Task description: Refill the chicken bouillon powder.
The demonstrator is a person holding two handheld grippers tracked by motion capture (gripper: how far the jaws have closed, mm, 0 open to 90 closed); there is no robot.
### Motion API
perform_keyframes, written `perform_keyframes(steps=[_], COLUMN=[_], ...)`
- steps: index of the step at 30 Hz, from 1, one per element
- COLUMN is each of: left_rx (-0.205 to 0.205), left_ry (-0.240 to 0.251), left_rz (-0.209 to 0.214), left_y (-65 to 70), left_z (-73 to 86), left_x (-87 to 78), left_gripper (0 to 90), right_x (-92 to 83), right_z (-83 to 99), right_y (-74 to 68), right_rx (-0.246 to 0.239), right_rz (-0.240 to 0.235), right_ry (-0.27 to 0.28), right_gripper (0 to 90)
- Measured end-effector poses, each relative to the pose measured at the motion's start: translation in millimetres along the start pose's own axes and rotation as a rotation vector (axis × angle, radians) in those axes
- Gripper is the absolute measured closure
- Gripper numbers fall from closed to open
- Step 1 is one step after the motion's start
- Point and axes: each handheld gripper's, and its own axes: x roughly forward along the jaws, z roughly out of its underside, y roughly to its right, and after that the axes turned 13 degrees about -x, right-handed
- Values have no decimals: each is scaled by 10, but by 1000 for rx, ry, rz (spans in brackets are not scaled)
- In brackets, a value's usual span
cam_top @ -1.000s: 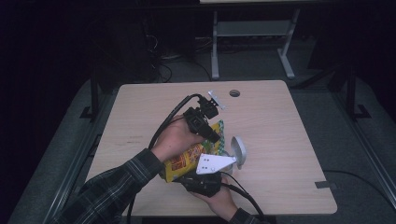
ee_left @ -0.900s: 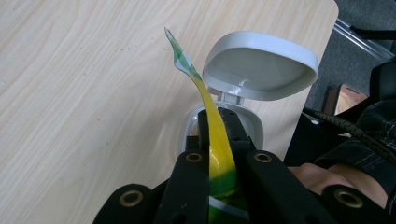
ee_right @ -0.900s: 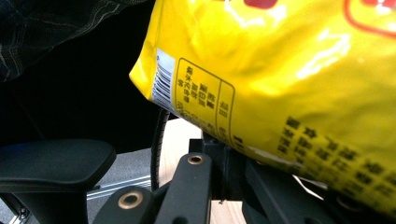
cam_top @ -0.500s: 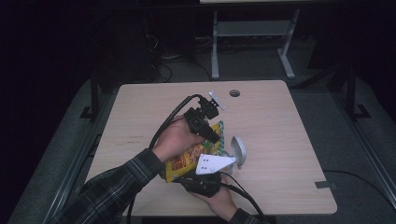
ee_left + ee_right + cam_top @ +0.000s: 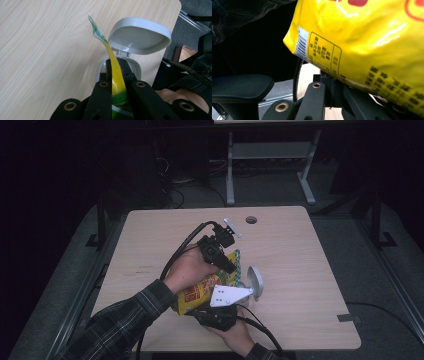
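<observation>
Right gripper view: yellow bag (image 5: 367, 37) w/ barcode, unreadable print; both claws pinch it.

The yellow bag (image 5: 367, 42) is showing a glossy plastic film, creased and catching glare beside its printed label. Just past its green-edged top strip (image 5: 100, 37), the grey container (image 5: 140, 37) with its lid hinged open is looking like smooth, semi-matt plastic. Under the bag, the table (image 5: 165, 235) is showing pale matt wood grain. The left gripper (image 5: 117, 75) is looking like matt black plastic with brass-coloured insets.
</observation>
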Motion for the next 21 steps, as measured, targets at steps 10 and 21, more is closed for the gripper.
perform_keyframes(steps=[10,21], left_rx=[-4,-2], left_ry=[3,3], left_rz=[1,0], left_y=[-14,-7], left_z=[15,11], left_x=[-1,0], left_gripper=[898,898], right_x=[9,6], right_z=[3,3], right_y=[-3,-4], right_rx=[0,1], right_rz=[-6,-5], right_ry=[-4,-2], right_gripper=[900,900])
